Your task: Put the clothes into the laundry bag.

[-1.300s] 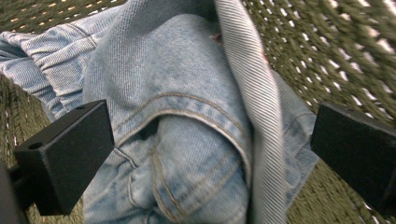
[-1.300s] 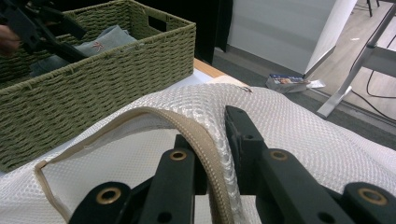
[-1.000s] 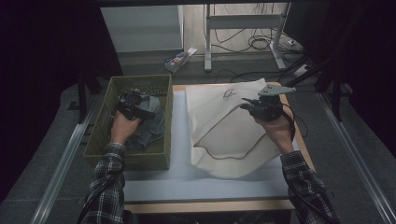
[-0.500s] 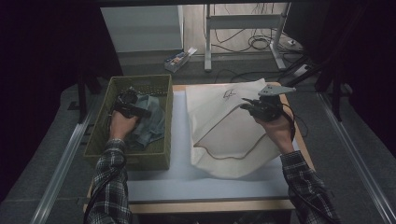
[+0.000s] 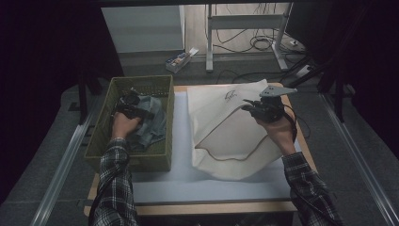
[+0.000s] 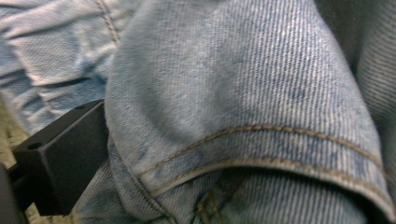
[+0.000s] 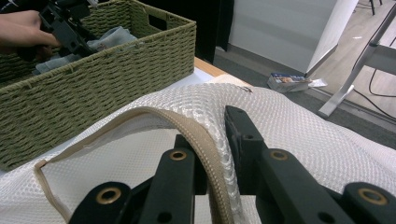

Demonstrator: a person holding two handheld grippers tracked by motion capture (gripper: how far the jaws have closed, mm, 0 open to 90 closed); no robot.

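Both tools worked together: the right gripper (image 7: 212,154) pinched the white mesh laundry bag's (image 5: 226,132) zippered rim to keep it open, while the left gripper (image 5: 136,109) clamped faded blue denim (image 6: 243,93) in the green woven basket (image 5: 136,162).

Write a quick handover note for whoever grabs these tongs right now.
Left tongs: down in the green woven basket, closed on the light blue denim garment.
Right tongs: clamped on the tan zipper edge of the white mesh laundry bag, holding its mouth lifted open.
Done: bag opened, denim gripped.
Left: lift the denim out, put it in the bag, probably zip it.
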